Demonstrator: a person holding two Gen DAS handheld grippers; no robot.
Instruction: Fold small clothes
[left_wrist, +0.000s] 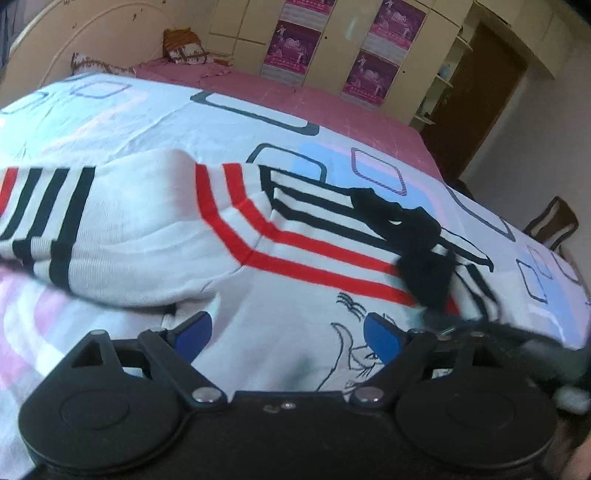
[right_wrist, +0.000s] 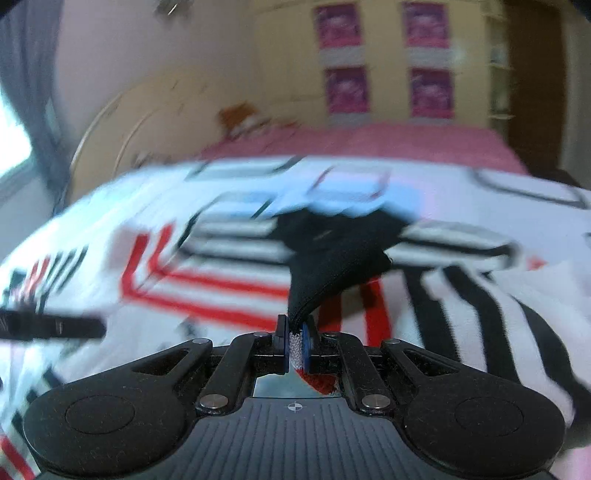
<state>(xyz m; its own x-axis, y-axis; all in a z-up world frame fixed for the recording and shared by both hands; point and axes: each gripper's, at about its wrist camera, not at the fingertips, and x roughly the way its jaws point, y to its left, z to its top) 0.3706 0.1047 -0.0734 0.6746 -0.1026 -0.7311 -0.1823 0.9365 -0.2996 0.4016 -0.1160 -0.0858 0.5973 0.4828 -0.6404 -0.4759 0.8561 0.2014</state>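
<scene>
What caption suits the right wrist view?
Right gripper shut on a striped sweater's black collar over the bed.

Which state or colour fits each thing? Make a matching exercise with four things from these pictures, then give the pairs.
Things:
1. left gripper
2. right gripper
3. posters
4. door

States or colours:
A. brown
B. shut on the sweater
C. pink and purple
D. open, nothing between its fingers

Pairs: 1-D, 2-B, 3-C, 4-A. The sweater is white with red and black stripes.
</scene>
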